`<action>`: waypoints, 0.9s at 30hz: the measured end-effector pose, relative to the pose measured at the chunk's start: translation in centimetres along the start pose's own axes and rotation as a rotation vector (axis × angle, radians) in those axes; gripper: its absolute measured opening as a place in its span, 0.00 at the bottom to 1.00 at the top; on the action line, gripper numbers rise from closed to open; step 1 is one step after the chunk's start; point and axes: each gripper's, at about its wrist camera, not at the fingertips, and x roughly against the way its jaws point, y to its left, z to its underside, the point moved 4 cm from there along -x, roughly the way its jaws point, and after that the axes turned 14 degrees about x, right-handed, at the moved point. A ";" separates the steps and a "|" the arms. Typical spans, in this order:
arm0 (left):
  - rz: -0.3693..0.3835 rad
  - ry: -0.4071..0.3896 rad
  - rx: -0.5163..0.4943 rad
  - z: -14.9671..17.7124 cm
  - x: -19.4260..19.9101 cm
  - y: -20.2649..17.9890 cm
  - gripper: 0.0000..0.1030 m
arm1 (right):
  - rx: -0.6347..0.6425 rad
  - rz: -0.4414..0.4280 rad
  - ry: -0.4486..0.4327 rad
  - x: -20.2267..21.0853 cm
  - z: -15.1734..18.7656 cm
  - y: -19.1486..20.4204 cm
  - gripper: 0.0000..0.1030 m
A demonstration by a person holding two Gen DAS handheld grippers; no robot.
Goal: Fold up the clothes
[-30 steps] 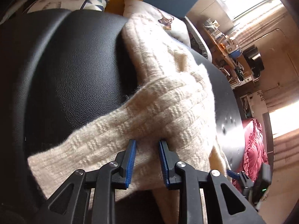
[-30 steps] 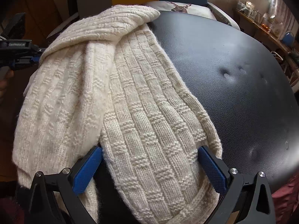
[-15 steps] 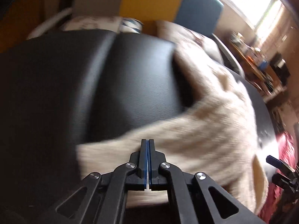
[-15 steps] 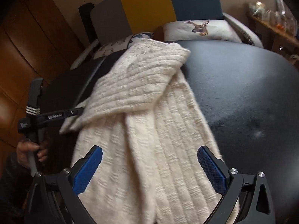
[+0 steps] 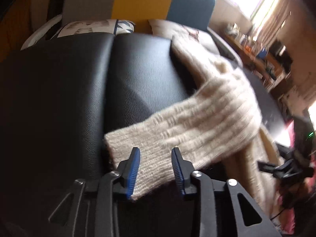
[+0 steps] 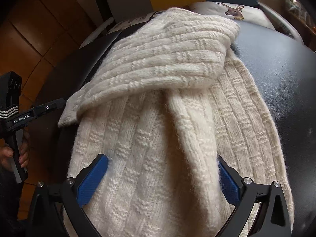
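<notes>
Black leather seat [image 5: 138, 83] bears a cream knitted sweater [image 6: 158, 138].

Your left wrist view is motion-blurred, worst at its right edge. Daylight from the window [image 5: 264, 4] overexposes the upper right corner. The right wrist view is sharp and dimmer. Fisheye bending darkens both frames' corners.

1. Left black two-finger gripper with blue pads [image 5: 155, 169]: pitched downward, jaws opening, pads clear of the knit between them.
2. Right black two-finger gripper with blue pads [image 6: 163, 179]: pitched downward, jaws spread wide.
</notes>
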 end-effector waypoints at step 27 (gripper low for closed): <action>0.098 -0.353 0.342 -5.8 11.3 8.0 0.10 | -0.036 -0.118 -0.196 4.0 -3.4 0.0 1.00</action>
